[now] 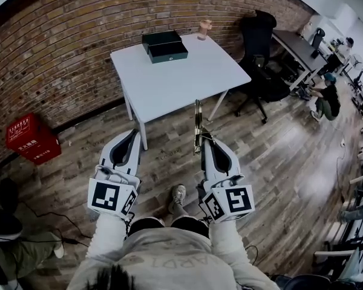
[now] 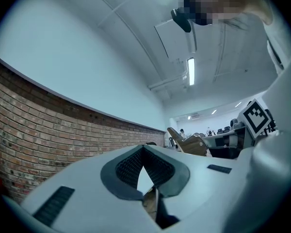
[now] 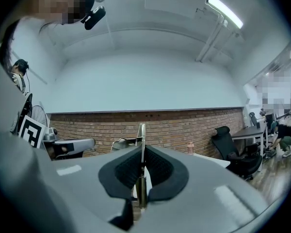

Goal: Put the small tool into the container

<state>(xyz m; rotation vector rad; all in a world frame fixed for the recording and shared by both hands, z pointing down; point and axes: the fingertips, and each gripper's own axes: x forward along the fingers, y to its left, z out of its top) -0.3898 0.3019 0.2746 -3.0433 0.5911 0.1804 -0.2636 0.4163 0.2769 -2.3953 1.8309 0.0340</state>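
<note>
A dark green lidded box, the container (image 1: 164,46), sits at the far side of a white table (image 1: 187,83) ahead of me. My right gripper (image 1: 201,138) is held out short of the table's near edge. It is shut on the small tool (image 1: 197,119), a thin metal blade with a brass-coloured handle that sticks out past the jaws. In the right gripper view the tool (image 3: 141,144) stands clamped between the dark pads (image 3: 157,171). My left gripper (image 1: 134,135) is level beside it, and its fingertips meet with nothing between them (image 2: 143,148).
A pink bottle (image 1: 204,29) stands at the table's back edge. A black office chair (image 1: 260,47) is right of the table, with desks and a crouching person (image 1: 327,95) beyond. A red box (image 1: 31,139) sits by the brick wall (image 1: 60,53). Wooden floor lies underfoot.
</note>
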